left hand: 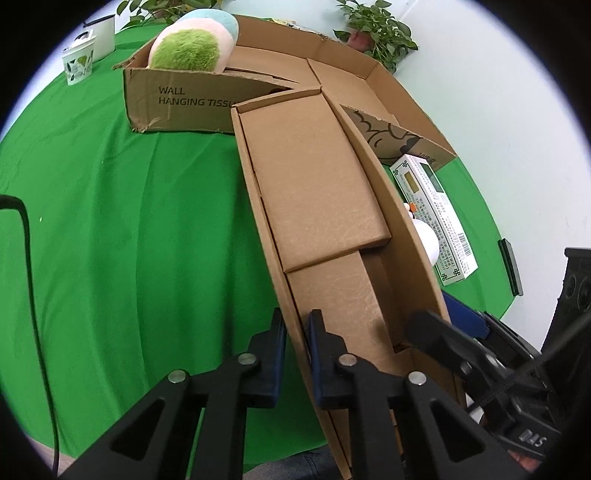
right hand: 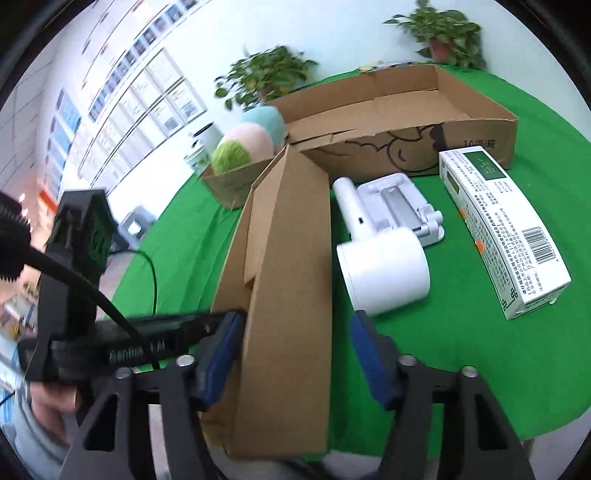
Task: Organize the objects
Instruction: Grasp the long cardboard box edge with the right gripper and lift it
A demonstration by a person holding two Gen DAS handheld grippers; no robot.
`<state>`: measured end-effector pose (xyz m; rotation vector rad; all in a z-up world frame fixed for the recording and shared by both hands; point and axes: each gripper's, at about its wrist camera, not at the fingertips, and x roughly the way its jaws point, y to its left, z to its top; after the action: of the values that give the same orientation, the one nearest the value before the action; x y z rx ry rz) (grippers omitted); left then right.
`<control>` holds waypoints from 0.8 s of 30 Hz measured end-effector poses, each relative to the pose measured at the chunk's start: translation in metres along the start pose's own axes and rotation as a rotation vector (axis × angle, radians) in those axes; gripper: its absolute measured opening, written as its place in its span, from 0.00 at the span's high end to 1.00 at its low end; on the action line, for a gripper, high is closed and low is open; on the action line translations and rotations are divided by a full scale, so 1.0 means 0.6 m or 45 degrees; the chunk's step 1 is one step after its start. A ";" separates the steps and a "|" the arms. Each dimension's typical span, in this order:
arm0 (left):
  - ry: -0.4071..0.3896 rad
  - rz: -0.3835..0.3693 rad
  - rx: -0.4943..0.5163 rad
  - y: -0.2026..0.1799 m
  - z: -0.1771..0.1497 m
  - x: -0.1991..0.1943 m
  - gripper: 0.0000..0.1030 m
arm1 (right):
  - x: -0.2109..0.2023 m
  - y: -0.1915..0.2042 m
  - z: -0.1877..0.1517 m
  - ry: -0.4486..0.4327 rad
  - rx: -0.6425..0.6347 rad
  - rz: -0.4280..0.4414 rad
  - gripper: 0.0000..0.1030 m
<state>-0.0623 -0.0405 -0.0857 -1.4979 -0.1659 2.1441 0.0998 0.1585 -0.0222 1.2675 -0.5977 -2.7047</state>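
Note:
A long narrow cardboard box [left hand: 317,192] lies open on the green table, tilted up at its near end. My left gripper [left hand: 295,332] is shut on the box's near left wall. In the right wrist view the same box [right hand: 291,266] stands on its side. My right gripper [right hand: 295,332] is open, its left finger inside the box wall and its right finger outside. A white handheld appliance [right hand: 384,269] and a white-green carton [right hand: 506,229] lie to the right.
A large open cardboard tray [right hand: 406,110] stands at the back, with a pastel plush toy [left hand: 192,44] at its left end. A patterned cup [left hand: 77,61] and potted plants [left hand: 376,33] stand at the table's far edge. A black cable [left hand: 26,258] hangs left.

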 end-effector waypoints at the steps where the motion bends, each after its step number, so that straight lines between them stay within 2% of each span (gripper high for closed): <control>1: 0.002 -0.005 0.005 0.000 0.001 -0.001 0.89 | -0.011 0.000 -0.007 -0.004 0.003 -0.018 0.57; 4: 0.002 -0.020 0.011 0.001 0.002 0.001 0.89 | 0.081 0.064 0.051 -0.001 -0.025 -0.088 0.60; 7: -0.002 -0.005 0.033 -0.006 0.002 0.005 0.89 | 0.086 0.071 0.054 -0.007 -0.045 -0.121 0.65; 9: 0.001 0.005 0.043 -0.005 0.003 0.004 0.89 | 0.087 0.076 0.052 0.003 -0.041 -0.119 0.74; 17: -0.009 0.056 0.033 -0.023 0.001 0.006 0.89 | 0.095 0.065 0.049 0.031 -0.023 -0.105 0.77; 24: -0.108 0.179 -0.045 -0.015 -0.013 -0.017 0.90 | 0.125 0.078 0.043 0.109 -0.102 -0.014 0.79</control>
<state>-0.0495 -0.0391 -0.0765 -1.4786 -0.1322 2.3295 0.0279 0.1047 -0.0428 1.3620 -0.4697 -2.6380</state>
